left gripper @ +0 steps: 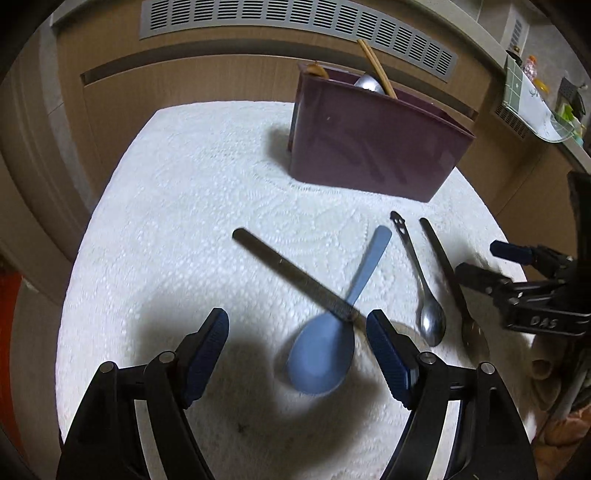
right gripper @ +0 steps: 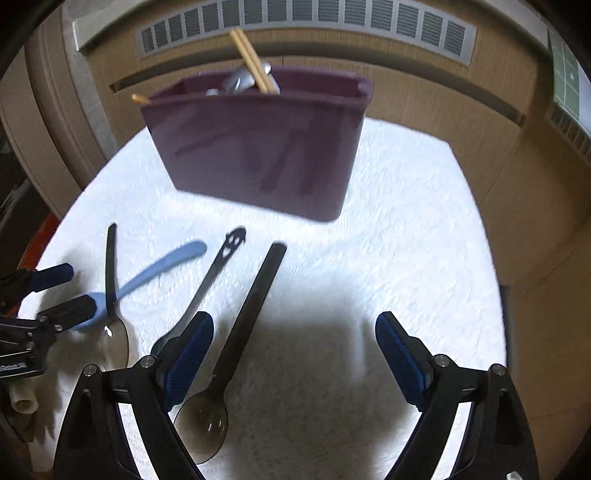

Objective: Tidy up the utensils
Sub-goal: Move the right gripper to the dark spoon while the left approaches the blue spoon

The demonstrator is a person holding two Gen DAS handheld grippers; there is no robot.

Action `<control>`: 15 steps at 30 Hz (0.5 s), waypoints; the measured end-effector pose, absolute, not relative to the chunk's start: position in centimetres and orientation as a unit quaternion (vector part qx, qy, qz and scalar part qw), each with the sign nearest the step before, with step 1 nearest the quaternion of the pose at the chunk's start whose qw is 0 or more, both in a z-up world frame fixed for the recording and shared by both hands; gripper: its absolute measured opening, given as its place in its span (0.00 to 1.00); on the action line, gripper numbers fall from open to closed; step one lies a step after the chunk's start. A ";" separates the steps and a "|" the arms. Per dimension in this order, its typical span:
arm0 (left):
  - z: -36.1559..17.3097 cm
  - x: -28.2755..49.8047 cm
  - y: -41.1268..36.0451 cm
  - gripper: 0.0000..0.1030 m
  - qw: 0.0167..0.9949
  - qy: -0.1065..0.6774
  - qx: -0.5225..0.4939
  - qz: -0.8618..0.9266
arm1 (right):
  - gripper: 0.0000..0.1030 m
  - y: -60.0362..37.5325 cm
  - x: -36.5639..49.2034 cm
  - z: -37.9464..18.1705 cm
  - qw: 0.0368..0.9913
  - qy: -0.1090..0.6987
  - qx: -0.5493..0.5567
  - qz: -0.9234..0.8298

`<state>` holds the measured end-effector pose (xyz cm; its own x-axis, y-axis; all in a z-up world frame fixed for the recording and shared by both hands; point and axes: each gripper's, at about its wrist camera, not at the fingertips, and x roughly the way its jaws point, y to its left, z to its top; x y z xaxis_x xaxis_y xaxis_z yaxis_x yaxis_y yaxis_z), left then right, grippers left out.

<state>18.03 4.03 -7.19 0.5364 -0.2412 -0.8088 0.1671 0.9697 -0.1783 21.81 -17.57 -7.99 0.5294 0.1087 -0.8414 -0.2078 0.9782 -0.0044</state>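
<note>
A purple utensil bin [left gripper: 373, 147] stands at the back of the white cloth, holding wooden chopsticks [left gripper: 376, 70] and a metal spoon [left gripper: 367, 84]; it also shows in the right wrist view [right gripper: 258, 155]. A blue spoon [left gripper: 325, 350] lies on the cloth, with a long metal spoon's handle [left gripper: 295, 275] across it. A small metal spoon [left gripper: 424, 295] and another long spoon [left gripper: 447, 273] lie to the right. My left gripper [left gripper: 297, 332] is open just above the blue spoon's bowl. My right gripper [right gripper: 293, 332] is open, with the long spoon [right gripper: 236, 350] by its left finger.
The white textured cloth [left gripper: 184, 221] covers a round table. Wooden cabinet fronts with a grey vent grille [left gripper: 295, 22] stand behind. A shelf with small items [left gripper: 535, 92] is at the far right. The right gripper shows in the left wrist view [left gripper: 480, 264].
</note>
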 end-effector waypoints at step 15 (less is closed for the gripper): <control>-7.5 18.4 4.6 0.75 0.868 0.481 -0.061 -0.103 | 0.24 -14.7 21.1 -9.2 0.870 0.473 -0.091 0.104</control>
<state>18.40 4.62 -7.46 0.5156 -0.2381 -0.8231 0.1200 0.9712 -0.2057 21.14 -14.65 -9.20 0.5305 0.0944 -0.8424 -0.2667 0.9619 -0.0602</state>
